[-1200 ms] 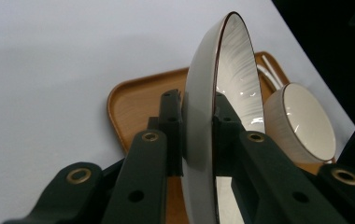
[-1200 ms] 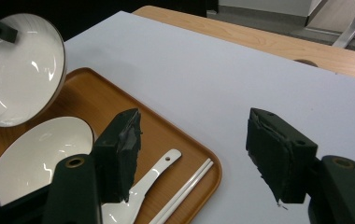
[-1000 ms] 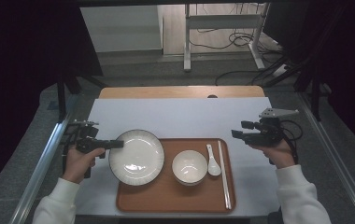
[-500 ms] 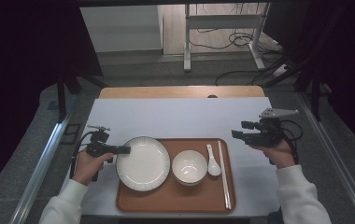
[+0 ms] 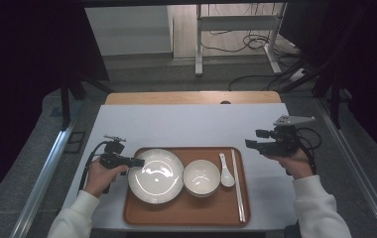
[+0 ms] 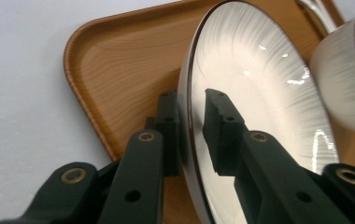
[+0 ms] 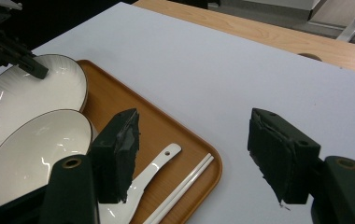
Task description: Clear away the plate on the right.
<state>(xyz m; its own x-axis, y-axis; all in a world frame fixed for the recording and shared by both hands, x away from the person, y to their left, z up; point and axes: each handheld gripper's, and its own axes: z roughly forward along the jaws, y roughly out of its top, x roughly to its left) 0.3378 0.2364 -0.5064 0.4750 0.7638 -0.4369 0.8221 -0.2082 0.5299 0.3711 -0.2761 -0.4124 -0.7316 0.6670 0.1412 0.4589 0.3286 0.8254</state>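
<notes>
Between the left gripper's [image 6: 192,135] just-opening jaws stands the rim of the round white ribbed plate [image 6: 259,98], resting on the brown wooden tray [image 6: 119,74]; the right gripper's [image 7: 194,154] jaws are spread, empty.

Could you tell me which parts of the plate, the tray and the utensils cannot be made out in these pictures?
- Plate, left gripper view: its near rim is cut off by the bottom edge, and the left hand-held gripper covers part of it.
- Tray, right gripper view: its near side is hidden behind the right hand-held gripper.
- Spoon, right gripper view: the bowl end is hidden by a jaw.
- Chopsticks, high view: too thin to count.
</notes>
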